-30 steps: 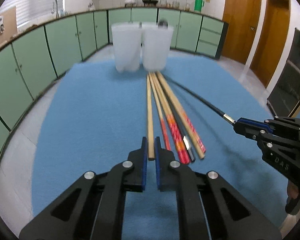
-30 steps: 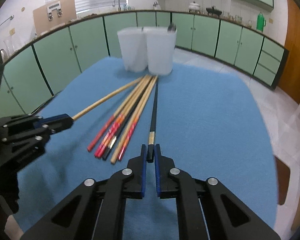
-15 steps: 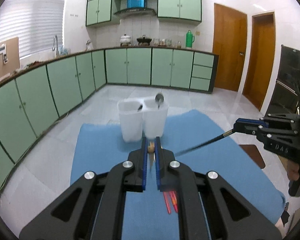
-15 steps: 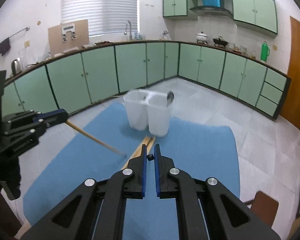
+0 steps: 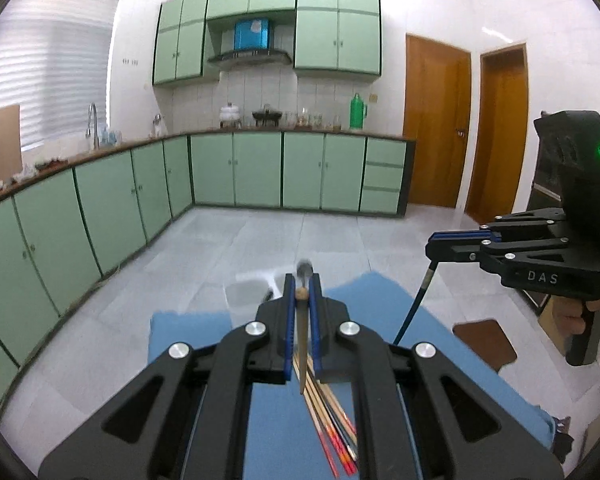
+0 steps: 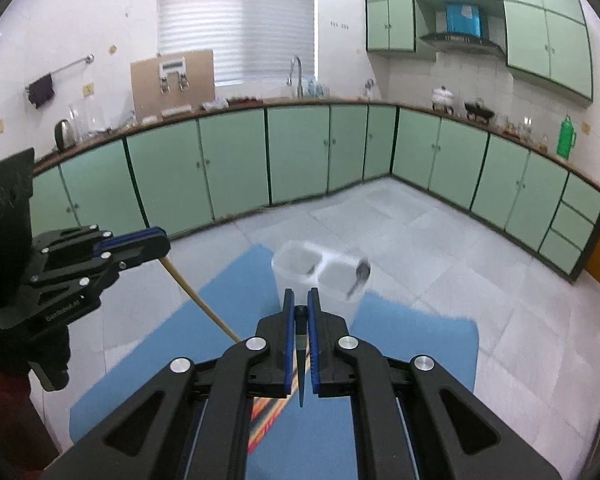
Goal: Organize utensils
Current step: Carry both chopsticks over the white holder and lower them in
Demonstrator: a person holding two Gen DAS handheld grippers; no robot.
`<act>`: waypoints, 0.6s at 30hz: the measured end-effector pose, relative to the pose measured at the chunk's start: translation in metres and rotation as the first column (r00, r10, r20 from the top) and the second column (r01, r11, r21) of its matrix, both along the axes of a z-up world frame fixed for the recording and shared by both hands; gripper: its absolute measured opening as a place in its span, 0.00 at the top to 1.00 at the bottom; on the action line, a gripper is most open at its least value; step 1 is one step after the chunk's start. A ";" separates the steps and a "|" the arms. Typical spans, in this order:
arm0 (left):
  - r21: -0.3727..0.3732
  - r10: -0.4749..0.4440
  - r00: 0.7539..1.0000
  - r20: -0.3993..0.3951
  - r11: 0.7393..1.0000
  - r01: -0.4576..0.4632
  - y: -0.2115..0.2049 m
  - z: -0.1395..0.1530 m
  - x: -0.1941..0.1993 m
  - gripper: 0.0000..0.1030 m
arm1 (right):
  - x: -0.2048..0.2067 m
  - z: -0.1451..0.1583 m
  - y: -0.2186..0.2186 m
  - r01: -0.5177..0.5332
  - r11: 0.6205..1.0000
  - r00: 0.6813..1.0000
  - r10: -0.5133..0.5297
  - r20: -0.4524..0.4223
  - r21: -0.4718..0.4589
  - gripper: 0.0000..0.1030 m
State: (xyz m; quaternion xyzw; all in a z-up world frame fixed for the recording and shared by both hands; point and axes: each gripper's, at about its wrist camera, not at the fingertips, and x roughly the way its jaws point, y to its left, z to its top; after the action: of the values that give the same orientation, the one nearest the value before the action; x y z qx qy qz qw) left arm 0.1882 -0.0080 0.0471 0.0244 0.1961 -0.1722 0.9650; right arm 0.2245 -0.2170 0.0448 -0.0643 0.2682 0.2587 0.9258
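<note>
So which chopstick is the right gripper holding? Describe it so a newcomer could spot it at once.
Start at the blue mat with the white twin-compartment holder at its far end. Above it, the right gripper is shut on a black chopstick hanging down. It is dark, unlike the pale wooden chopstick in the left gripper.

"DAS" read in pale letters on the side of the right gripper, seen from the left wrist view. "GenRobot.AI" read, small and partly blurred, on the side of the left gripper, seen from the right wrist view. Nothing else legible.
</note>
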 end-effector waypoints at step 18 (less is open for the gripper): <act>0.000 0.072 0.994 0.079 0.997 -0.072 -0.020 0.014 0.132 0.95 | 0.132 0.023 0.009 0.109 0.988 0.991 -0.117 0.071 0.110 0.94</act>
State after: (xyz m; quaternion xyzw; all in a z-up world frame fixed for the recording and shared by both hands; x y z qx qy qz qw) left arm 0.3205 -0.0280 0.0606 0.0257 0.1587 -0.1358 0.9776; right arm 0.3567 -0.2081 0.0682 -0.0097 0.2214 0.2168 0.9507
